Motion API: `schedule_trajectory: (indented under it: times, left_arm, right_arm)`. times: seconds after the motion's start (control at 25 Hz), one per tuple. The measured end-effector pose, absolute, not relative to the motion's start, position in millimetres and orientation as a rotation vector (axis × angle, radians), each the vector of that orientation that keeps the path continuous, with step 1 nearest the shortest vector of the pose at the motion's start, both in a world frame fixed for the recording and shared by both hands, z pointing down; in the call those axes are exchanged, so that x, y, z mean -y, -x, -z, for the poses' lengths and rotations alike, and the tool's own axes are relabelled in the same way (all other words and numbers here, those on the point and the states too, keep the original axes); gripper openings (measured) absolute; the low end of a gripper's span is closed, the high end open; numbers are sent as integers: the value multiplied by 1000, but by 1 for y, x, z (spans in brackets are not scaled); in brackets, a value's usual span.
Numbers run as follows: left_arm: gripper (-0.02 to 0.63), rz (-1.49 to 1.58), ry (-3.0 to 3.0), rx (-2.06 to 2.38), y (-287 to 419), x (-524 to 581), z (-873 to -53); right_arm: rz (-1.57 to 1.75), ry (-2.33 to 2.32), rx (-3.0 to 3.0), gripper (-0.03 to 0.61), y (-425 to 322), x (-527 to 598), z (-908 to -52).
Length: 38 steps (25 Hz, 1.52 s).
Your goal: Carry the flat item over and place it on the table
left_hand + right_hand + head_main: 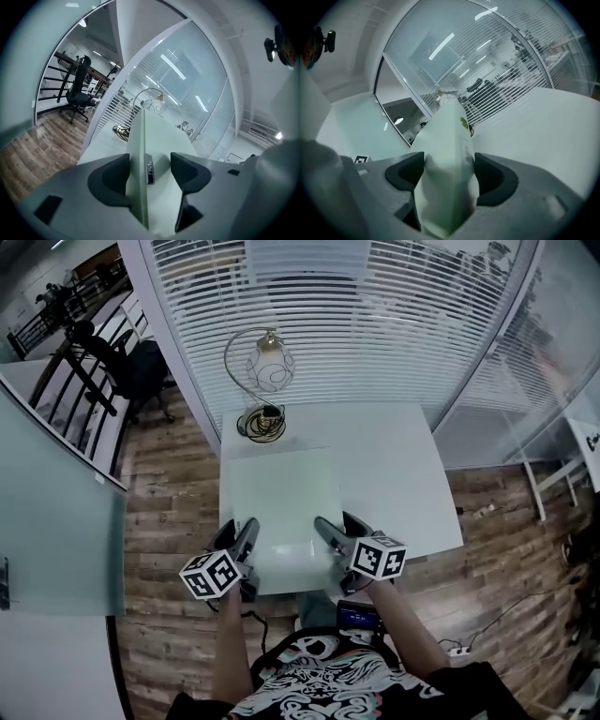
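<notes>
While our left gripper (251, 527) and right gripper (328, 524) each clamp the near edge of the flat panel (281, 493), it lies level over the white table (398, 474) at centre frame, just below the lamp (262, 390). We cannot tell if it rests there yet. We judge the placing step is in hand. Next we should lower it flat, then part both jaws.

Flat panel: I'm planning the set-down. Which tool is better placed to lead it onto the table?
Right, marginally. The right tool grips the panel over the middle of the table; the left tool grips at its corner, with the lamp ahead of it.
</notes>
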<state>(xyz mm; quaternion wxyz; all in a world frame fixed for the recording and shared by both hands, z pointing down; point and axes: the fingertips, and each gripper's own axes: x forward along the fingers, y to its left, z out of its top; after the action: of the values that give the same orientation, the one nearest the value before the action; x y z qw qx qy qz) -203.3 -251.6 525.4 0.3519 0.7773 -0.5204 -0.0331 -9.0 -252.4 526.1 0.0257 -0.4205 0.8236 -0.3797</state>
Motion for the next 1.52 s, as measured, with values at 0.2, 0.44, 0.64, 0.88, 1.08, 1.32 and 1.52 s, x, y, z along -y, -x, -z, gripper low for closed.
schedule_trajectory:
  times: [0.2,0.44,0.64,0.88,1.08,1.32,1.52]
  left_arm:
    - [268,94,-2010,1357,204,271,-526]
    - [268,69,-1992,1354,200,285,-539]
    - [268,49,-1953,1355,202,290,-554]
    - [268,29,-1909,1345,203,297,-573]
    - [268,5,-1869,1337,205,303,-591]
    - [268,-16,-1822,1332,206,310,-615]
    - [268,-33,-1792,1325,208,321,-631]
  right_arm:
    - [1172,1279,-2554,322,9,274,-529]
    - [1222,1277,-2540,322,6,288,-543]
    - [1279,1279,-2540,322,8,295,-557]
    - [1343,1283,-2540,322,9,303,-576]
    - [1404,1292,-2533,322,11,310,-594]
    - [1466,1305,-2539,322,12,319,-616]
    - [1509,1317,-2536,322,14,330,-631]
